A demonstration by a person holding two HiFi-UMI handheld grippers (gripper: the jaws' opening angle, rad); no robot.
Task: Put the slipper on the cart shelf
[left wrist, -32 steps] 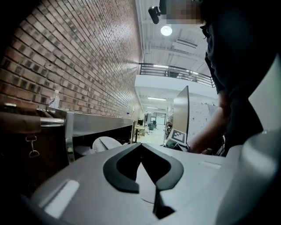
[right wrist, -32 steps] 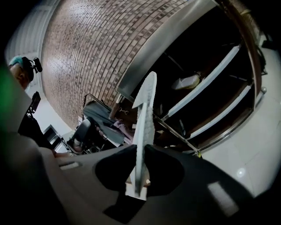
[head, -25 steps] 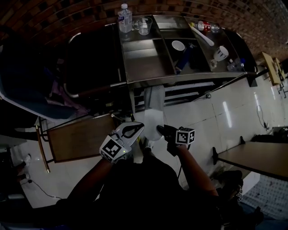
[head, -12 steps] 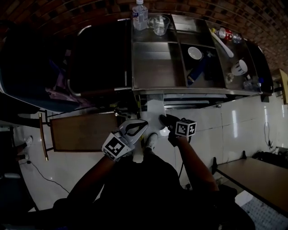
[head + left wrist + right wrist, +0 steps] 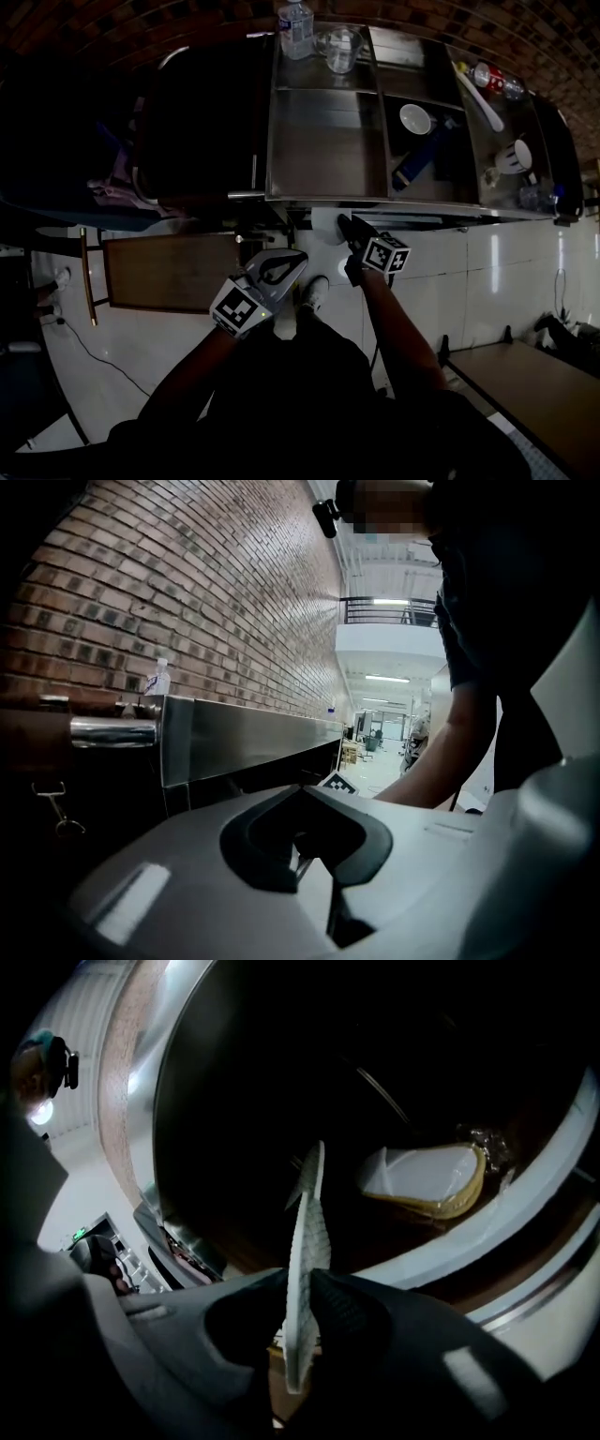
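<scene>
My right gripper (image 5: 348, 230) is shut on a thin white slipper (image 5: 306, 1260), which stands on edge between the jaws. In the head view only a pale bit of that slipper (image 5: 324, 224) shows at the front edge of the steel cart (image 5: 323, 141). The right gripper view looks into the cart's dark lower shelf (image 5: 281, 1110), where a second white slipper (image 5: 427, 1178) with a tan rim lies flat. My left gripper (image 5: 281, 266) hangs back near the person's body, left of the right one, shut with nothing in it.
On the cart top stand a water bottle (image 5: 294, 17), a glass cup (image 5: 340, 47), a white bowl (image 5: 414, 119) and a mug (image 5: 517, 156). A brown wooden chair (image 5: 169, 272) is at the left on the white tiled floor, a table (image 5: 525, 384) at the lower right.
My right gripper has carried the slipper forward up to the cart, so less of the slipper shows in the head view. The left gripper has stayed where it was.
</scene>
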